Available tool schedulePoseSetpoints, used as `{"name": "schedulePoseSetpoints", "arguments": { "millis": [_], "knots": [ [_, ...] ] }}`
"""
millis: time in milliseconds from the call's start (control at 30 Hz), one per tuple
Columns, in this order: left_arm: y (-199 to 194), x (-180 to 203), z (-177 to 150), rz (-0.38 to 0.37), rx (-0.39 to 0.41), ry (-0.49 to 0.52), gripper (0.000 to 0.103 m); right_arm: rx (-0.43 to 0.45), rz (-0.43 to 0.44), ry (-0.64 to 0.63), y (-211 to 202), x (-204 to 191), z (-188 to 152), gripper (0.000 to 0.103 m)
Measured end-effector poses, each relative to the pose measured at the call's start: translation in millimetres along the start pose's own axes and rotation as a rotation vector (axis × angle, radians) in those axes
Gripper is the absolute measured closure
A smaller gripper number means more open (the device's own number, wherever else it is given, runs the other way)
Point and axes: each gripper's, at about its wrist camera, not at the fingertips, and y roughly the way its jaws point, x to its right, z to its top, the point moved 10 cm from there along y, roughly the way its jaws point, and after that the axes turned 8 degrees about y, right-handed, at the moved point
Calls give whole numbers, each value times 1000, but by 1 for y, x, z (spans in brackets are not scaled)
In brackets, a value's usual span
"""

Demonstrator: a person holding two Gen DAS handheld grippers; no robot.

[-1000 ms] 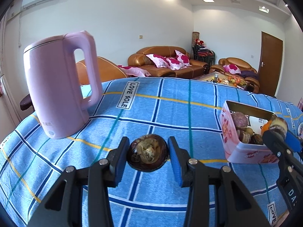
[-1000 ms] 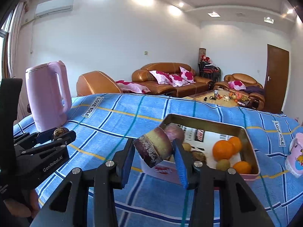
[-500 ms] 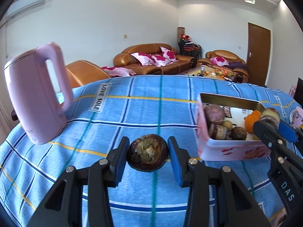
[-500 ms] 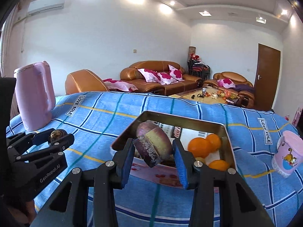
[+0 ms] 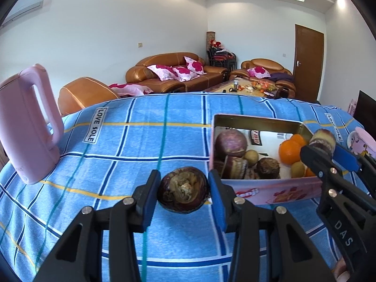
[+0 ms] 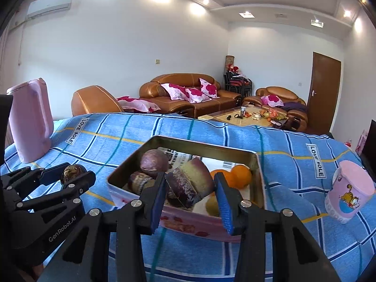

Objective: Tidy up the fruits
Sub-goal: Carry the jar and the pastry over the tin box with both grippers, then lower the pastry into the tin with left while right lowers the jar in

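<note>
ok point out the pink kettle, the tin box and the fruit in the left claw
pink kettle (image 5: 28, 138), left wrist view, on its body below the handle
tin box (image 5: 258, 117), left wrist view, on its far rim
dark fruit (image 5: 183, 192), left wrist view, on its cut face, between the left claw's pads

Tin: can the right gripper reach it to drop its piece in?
Probably yes. The right gripper, shut on the cut piece, hangs near the tin's open top, nothing between; the left gripper sits off to the side.
</note>
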Motion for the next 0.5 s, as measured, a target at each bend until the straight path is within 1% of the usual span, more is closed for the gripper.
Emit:
{"name": "schedulePoseSetpoints", "arguments": {
  "millis": [500],
  "knots": [
    [4,29,13,-26,10,27,59,6,-43,-13,5,24,4,60]
  ]
}}
